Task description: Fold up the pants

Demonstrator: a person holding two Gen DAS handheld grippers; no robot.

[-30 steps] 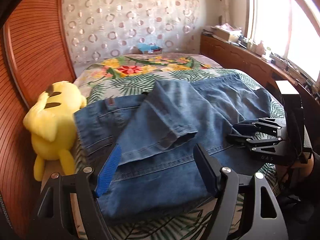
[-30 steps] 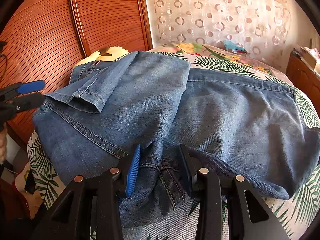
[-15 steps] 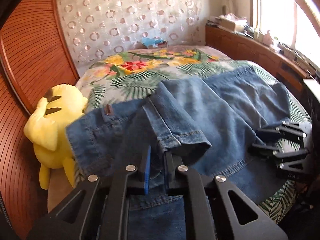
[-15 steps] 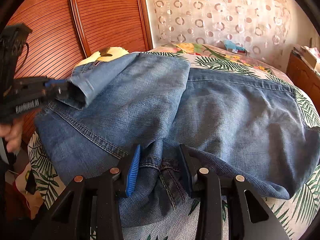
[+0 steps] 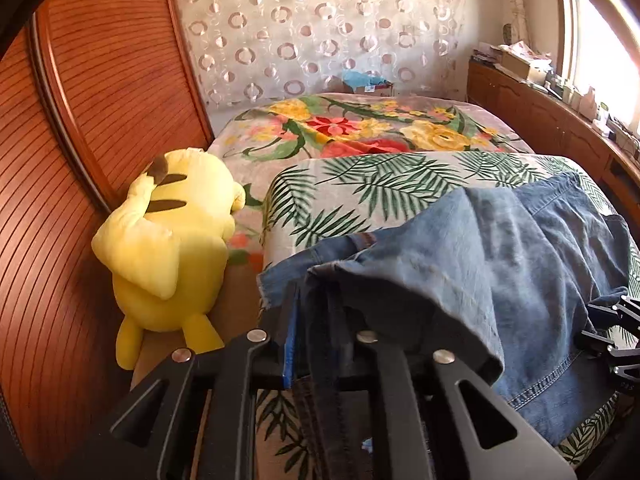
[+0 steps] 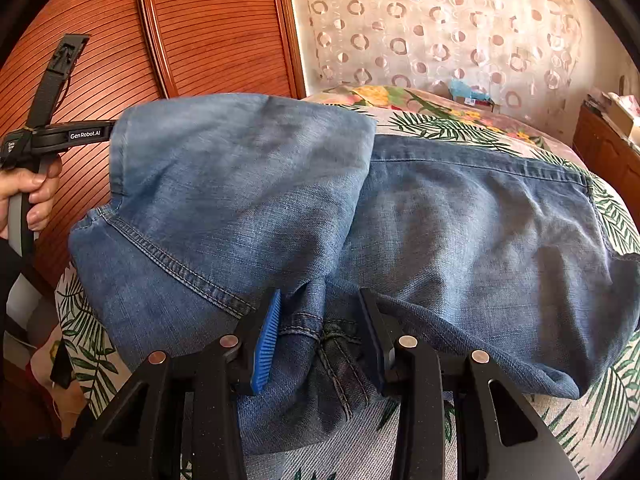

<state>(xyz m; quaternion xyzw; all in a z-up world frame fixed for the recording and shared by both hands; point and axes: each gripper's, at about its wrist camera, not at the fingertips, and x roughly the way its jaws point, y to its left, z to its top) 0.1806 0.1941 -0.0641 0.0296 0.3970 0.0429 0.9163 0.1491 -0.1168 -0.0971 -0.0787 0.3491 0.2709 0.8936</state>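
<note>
- Folding is under way: my left gripper (image 5: 316,320) is clamped on the hem end of the faded blue denim pants (image 6: 460,232), low in the left wrist frame, dark denim layers pinched between its pads.
- Its jaws have just been closing onto that cloth, and the grip now stands narrow, with fabric draped over the right-hand finger.
- From the right wrist view, the same gripper shows at the upper left edge, held by a hand (image 6: 34,196), with the leg end lifted off the bed into a raised hump.
- My right gripper (image 6: 320,332) sits at the bottom centre of its frame, jaws part-way apart around the bunched crotch seam; I cannot tell whether the pads press the cloth.
- Most of the pants lie spread across the palm-leaf patterned bedspread (image 6: 436,128), filling the middle and right of that frame.
- A yellow plush toy (image 5: 172,256) rests at centre left of the left wrist frame, beside the bed edge and apart from the denim.
- I judge this as mid-fold: one leg end picked up, not yet laid down.
- Next, I reckon, calls for carrying the held end across toward the waistband, keeping the edges lined up, while the right side anchors the cloth.
</note>
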